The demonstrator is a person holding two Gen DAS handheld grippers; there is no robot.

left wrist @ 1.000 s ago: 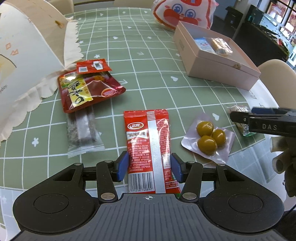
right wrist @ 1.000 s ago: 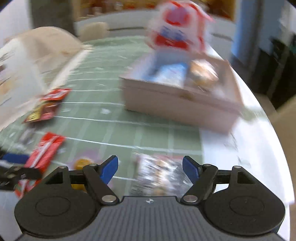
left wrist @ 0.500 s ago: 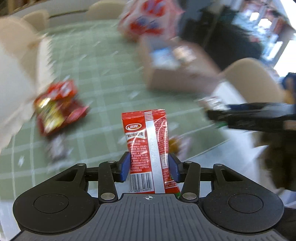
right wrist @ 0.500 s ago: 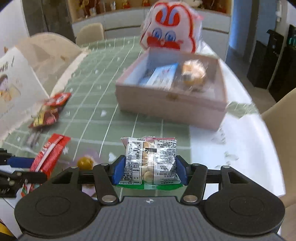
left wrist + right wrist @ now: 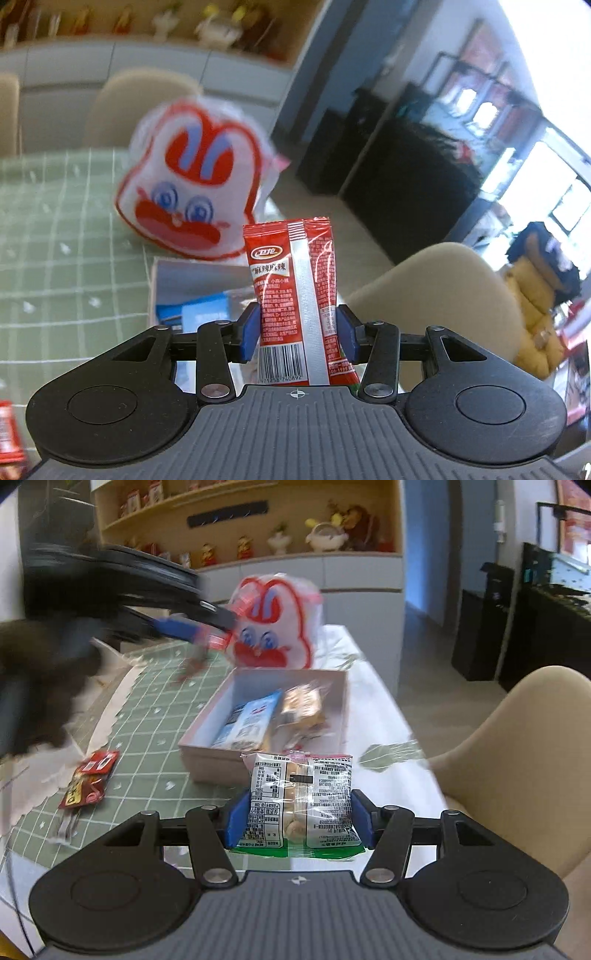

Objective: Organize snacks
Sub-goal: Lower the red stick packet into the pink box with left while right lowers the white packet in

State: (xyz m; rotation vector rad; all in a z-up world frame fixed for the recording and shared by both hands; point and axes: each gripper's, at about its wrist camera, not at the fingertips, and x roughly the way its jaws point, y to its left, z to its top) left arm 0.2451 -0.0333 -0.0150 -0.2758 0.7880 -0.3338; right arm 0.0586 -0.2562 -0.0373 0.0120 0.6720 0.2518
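Left gripper [image 5: 297, 334]: its blue pads are clamped on both sides of a red snack sachet [image 5: 295, 295], which stands upright between them with the barcode end nearest the camera. The sachet is held in the air over the near end of the pink box [image 5: 162, 273]; a blue packet [image 5: 195, 314] is visible inside the box directly below the gripper. In the right wrist view the left gripper [image 5: 184, 627] appears blurred, above and left of the box, and its load cannot be made out there.

Right gripper [image 5: 297, 818]: its blue pads are pressed against the two sides of a clear-wrapped snack pack [image 5: 301, 801] with printed white labels and a green bottom edge. The pack is held off the table, just in front of the box's near wall [image 5: 210, 764].

Box contents, right wrist view: the blue packet [image 5: 251, 720] lies along the left side, and a clear-wrapped brown snack [image 5: 301, 705] lies beside it on the right.

Behind the box's far end stands a white bag with a red rabbit face [image 5: 275, 624], close to the box.

Left of the box, on the green gridded tablecloth [image 5: 147, 716], lie a dark red packet [image 5: 83, 790] and a small red packet [image 5: 99, 760] touching its far end, both well apart from the box. A beige chair [image 5: 517, 753] stands right of the box, beyond the table edge.
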